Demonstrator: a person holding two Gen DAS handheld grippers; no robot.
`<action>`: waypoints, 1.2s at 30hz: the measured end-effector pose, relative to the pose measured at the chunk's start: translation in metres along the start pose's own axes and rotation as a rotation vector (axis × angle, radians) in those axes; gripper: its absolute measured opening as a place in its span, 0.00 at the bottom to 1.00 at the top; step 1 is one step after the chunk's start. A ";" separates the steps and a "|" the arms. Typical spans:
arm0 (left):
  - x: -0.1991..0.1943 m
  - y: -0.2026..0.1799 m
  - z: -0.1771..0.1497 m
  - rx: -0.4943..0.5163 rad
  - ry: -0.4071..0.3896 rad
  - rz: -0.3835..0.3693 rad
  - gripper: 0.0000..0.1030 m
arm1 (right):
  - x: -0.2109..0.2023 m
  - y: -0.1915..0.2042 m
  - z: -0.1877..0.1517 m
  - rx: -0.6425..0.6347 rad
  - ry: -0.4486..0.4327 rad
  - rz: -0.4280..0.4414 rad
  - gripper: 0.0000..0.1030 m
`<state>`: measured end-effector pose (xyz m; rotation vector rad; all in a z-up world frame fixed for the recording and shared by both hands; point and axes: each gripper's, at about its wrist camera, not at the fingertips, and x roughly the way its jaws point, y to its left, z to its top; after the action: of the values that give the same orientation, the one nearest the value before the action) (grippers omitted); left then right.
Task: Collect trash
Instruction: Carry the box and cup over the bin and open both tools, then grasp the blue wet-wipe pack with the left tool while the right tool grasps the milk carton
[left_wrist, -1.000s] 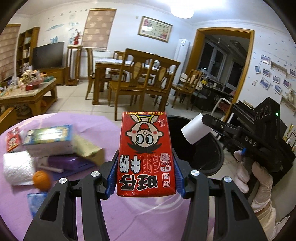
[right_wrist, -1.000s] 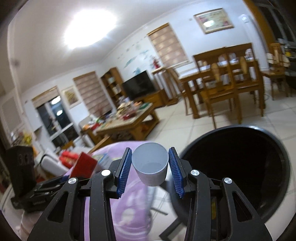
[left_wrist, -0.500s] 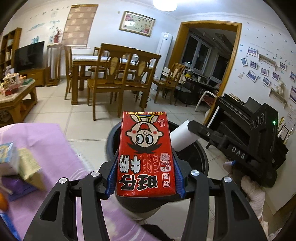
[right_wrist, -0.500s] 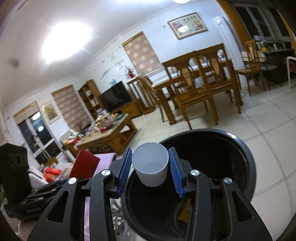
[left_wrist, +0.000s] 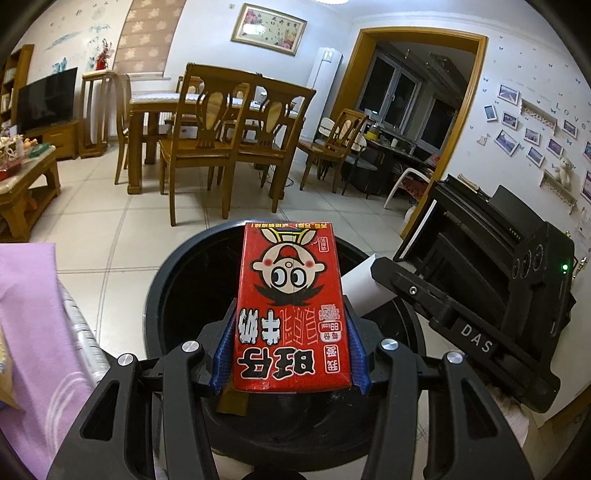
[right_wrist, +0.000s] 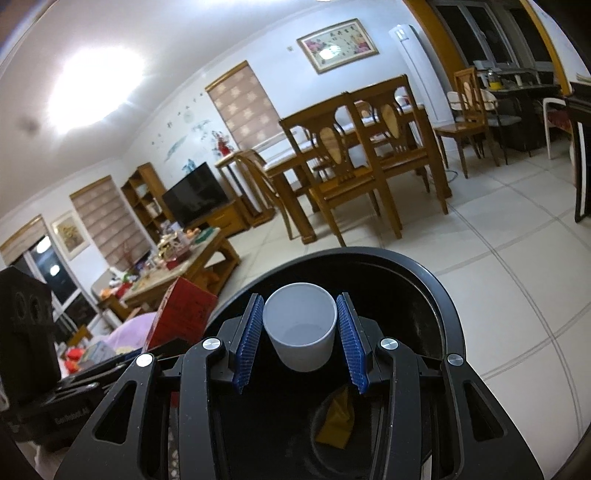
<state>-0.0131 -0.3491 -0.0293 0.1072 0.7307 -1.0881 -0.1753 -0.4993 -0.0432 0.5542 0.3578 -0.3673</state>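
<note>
Holding a red milk carton (left_wrist: 291, 306) upside down, the left gripper (left_wrist: 290, 354) tilts downward over the black trash bin (left_wrist: 173, 280), blue pads pressed on both sides of the carton. The right gripper (right_wrist: 300, 336) also angles down over the bin, pads clamped on a white paper cup (right_wrist: 300, 325), mouth toward the camera. A purple tablecloth (left_wrist: 33, 314) sits just left of the bin. Dining chairs (left_wrist: 207, 147) and tiled floor lie beyond, well apart. Only the right view shows yellowish-brown trash (right_wrist: 336, 417) on the bin bottom; the left view shows the right gripper's black body beside the carton, with the cup's side poking out.
</note>
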 end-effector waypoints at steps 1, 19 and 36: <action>0.002 0.000 -0.001 -0.001 0.005 0.001 0.49 | 0.004 -0.001 0.001 0.000 0.003 -0.004 0.40; 0.021 0.000 0.002 -0.027 0.074 -0.008 0.49 | 0.030 -0.003 -0.010 -0.005 0.050 -0.031 0.40; 0.016 -0.001 0.002 -0.027 0.053 0.027 0.72 | 0.018 0.000 -0.010 0.008 0.007 -0.028 0.73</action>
<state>-0.0091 -0.3624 -0.0368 0.1235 0.7890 -1.0523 -0.1620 -0.4985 -0.0585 0.5591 0.3711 -0.3941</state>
